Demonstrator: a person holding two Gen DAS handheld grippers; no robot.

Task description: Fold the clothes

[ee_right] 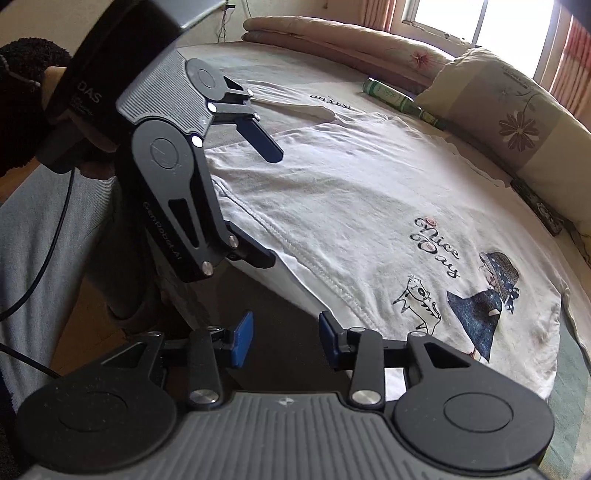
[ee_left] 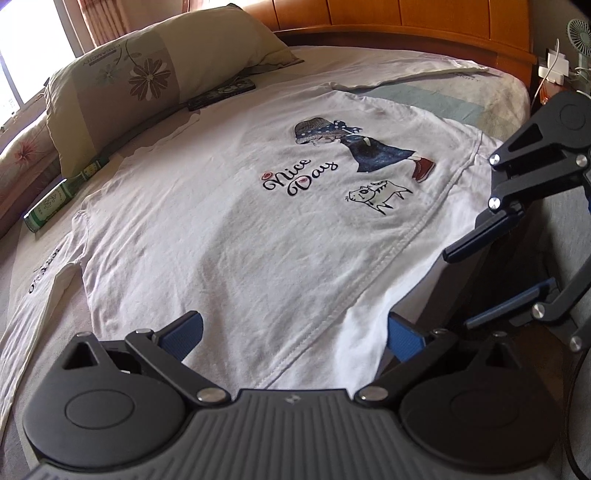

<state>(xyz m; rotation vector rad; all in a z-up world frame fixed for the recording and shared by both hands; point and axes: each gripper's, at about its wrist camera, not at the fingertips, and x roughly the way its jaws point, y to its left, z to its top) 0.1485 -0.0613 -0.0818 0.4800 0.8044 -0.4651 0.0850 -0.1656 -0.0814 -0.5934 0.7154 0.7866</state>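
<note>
A white long-sleeved shirt [ee_left: 229,229] with a "Nice Day" girl-and-cat print lies spread flat, print up, on the bed; it also shows in the right wrist view [ee_right: 369,206]. My left gripper [ee_left: 295,334] is open, its blue pads on either side of the shirt's bottom hem at the bed's near edge, gripping nothing. My right gripper [ee_right: 286,341] is open and empty, just off the bed edge beside the hem. Each gripper shows in the other's view: the right gripper [ee_left: 491,269] and the left gripper [ee_right: 269,206].
A flowered pillow [ee_left: 147,77] and a folded quilt [ee_right: 351,40] lie along the far side. A green bottle [ee_left: 55,199] and a dark remote [ee_left: 221,94] rest beside the pillow. A wooden headboard [ee_left: 406,22] stands behind. My grey-trousered legs [ee_right: 44,236] are by the bed.
</note>
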